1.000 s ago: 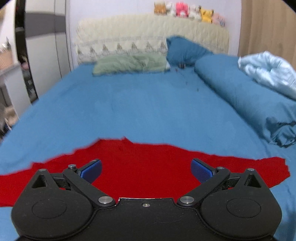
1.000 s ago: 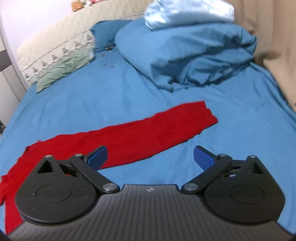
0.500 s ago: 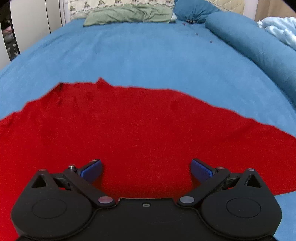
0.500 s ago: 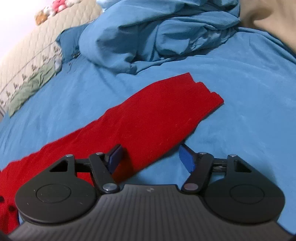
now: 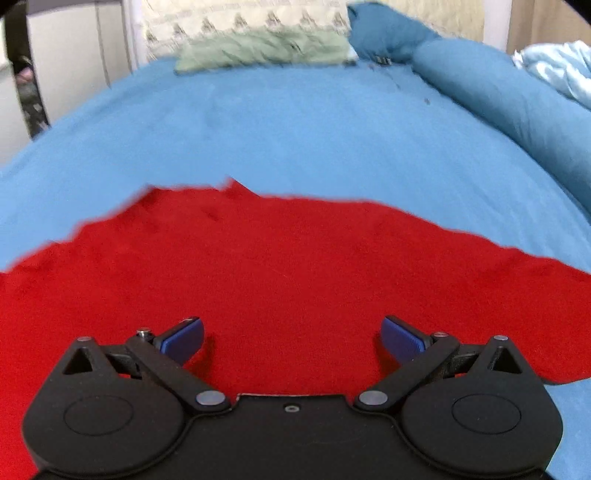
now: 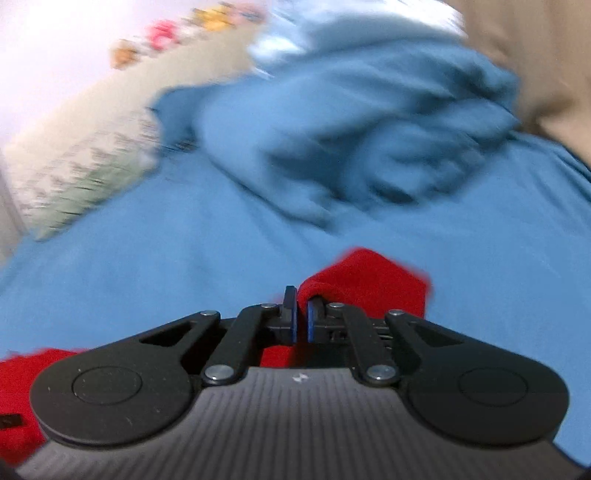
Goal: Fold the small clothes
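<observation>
Spreading across a blue bedsheet (image 5: pixel 295 122), the red garment (image 5: pixel 295 266) fills the near half of your left wrist view, its far edge ragged and its cloth lying mostly flat. Beyond the garment, at the head of the bed, a pale green pillow (image 5: pixel 262 50) rests against a cream quilted headboard (image 5: pixel 243 18), with a dark blue pillow (image 5: pixel 384 33) just beside the green one. A rolled blue duvet (image 5: pixel 509 99) runs along the bed on the far right of the garment, and a light blue blanket (image 5: pixel 557 66) sits past it. A white wardrobe (image 5: pixel 74 74) stands off the bed's left side.

Your left gripper (image 5: pixel 291 338) hovers low over the garment with its blue-padded fingers spread wide, nothing between them; whether the pads touch the cloth cannot be told.

Your right gripper (image 6: pixel 301 314) has its fingers drawn nearly together, pinching a bunched fold of the red garment (image 6: pixel 369 280), which rises in a hump just past the fingertips. More red cloth shows at the lower left of that view, under the gripper body. Behind the garment the view is motion-blurred: the heaped blue duvet (image 6: pixel 369 147), the headboard (image 6: pixel 122 122) topped by a row of small plush toys (image 6: pixel 166 33), and a beige curtain (image 6: pixel 535 55) at the far right. No containers are visible.
</observation>
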`<state>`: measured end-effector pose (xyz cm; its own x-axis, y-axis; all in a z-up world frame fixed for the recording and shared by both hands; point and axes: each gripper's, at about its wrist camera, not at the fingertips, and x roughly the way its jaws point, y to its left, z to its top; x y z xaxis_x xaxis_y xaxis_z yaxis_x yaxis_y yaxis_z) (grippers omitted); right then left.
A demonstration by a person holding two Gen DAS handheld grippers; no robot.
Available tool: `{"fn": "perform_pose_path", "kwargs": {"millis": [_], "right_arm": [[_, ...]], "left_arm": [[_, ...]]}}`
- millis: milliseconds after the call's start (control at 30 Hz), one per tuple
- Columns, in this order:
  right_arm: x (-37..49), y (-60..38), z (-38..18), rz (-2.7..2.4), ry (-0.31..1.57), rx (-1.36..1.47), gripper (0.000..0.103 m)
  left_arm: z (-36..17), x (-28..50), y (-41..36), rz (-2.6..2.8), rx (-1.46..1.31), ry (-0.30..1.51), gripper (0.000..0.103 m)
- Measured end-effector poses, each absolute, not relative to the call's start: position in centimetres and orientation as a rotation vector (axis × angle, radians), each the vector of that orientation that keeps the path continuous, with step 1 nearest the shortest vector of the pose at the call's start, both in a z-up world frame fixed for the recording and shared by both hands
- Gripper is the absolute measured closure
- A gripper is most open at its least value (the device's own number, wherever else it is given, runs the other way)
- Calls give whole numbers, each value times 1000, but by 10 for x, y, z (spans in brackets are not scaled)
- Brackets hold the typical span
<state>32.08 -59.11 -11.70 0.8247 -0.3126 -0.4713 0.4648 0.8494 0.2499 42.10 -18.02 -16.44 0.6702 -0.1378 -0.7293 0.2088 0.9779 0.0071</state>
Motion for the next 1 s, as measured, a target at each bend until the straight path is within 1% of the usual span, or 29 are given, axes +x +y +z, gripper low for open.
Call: {"fn": "perform_pose_path", "kwargs": {"millis": [133, 200, 233, 300, 433, 500, 567, 600, 633, 667, 700, 733, 833, 933, 1000], "right_arm": [[362, -498, -66, -72, 369, 281, 83], [381, -441, -67, 108, 379, 214, 83], [390, -409, -77, 181, 405, 171, 83], [409, -349, -114, 282, 488, 79, 83], [424, -289, -199, 355, 693, 37, 83], [418, -279, -220, 341, 706, -14, 83], [410, -279, -221, 345, 671, -53, 82], [409, -279, -219, 345, 669, -63, 79], [407, -280, -216, 347, 670, -74, 68], [406, -283, -213, 347, 665, -81, 60], [401, -283, -209, 340, 656, -93, 41], [395, -290, -207, 323, 638, -108, 27], [375, -303, -196, 281, 607, -121, 17], [350, -316, -193, 216, 600, -129, 13], [340, -326, -195, 173, 610, -118, 13]], "left_arm": [[-138, 399, -137, -142, 55, 752, 0], [-128, 385, -113, -84, 45, 726, 0], [-125, 379, -102, -56, 42, 716, 0], [-121, 371, -84, -17, 34, 706, 0], [-127, 367, -56, 17, 9, 729, 0], [-132, 367, -47, 12, -12, 742, 0], [-135, 369, -46, -7, -33, 753, 0], [-136, 371, -47, -21, -47, 764, 0], [-138, 371, -49, -37, -62, 774, 0], [-141, 368, -48, -59, -84, 780, 0], [-142, 371, -50, -78, -101, 787, 0], [-145, 374, -53, -96, -114, 797, 0], [-153, 373, -62, -163, -165, 834, 0], [-158, 370, -73, -259, -270, 868, 0], [-160, 370, -81, -304, -340, 872, 0]]}}
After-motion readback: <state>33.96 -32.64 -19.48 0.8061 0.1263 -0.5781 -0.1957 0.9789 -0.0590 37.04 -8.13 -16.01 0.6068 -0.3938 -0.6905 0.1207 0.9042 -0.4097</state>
